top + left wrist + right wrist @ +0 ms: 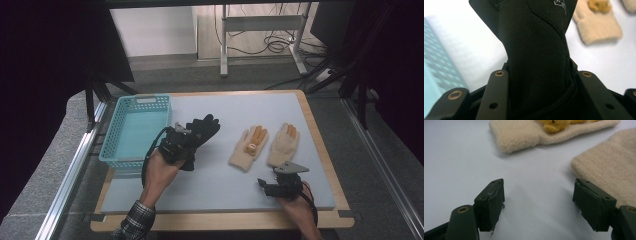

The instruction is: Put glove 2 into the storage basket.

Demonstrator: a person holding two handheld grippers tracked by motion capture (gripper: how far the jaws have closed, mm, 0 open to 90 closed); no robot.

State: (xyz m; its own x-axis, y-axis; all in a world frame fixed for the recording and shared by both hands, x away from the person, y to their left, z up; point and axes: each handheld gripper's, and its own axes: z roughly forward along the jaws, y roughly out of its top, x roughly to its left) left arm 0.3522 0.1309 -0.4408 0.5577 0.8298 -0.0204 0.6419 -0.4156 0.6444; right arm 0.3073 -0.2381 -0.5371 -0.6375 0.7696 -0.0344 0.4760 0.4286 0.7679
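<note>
The left tongs are pinching the black glove at its cuff. The glove is lifted a little, and its fingers point away from the person. The blue basket is the thing to go by. It sits just to the left of the black glove, very near, and its long side runs away from the person. So I think the glove only needs a short move to the left to go over the basket's rim. Farther right of the basket, two cream gloves lie flat on the table. The right tongs are spread wide and hold nothing. They wait just in front of the right cream glove, well apart from the basket.
</note>
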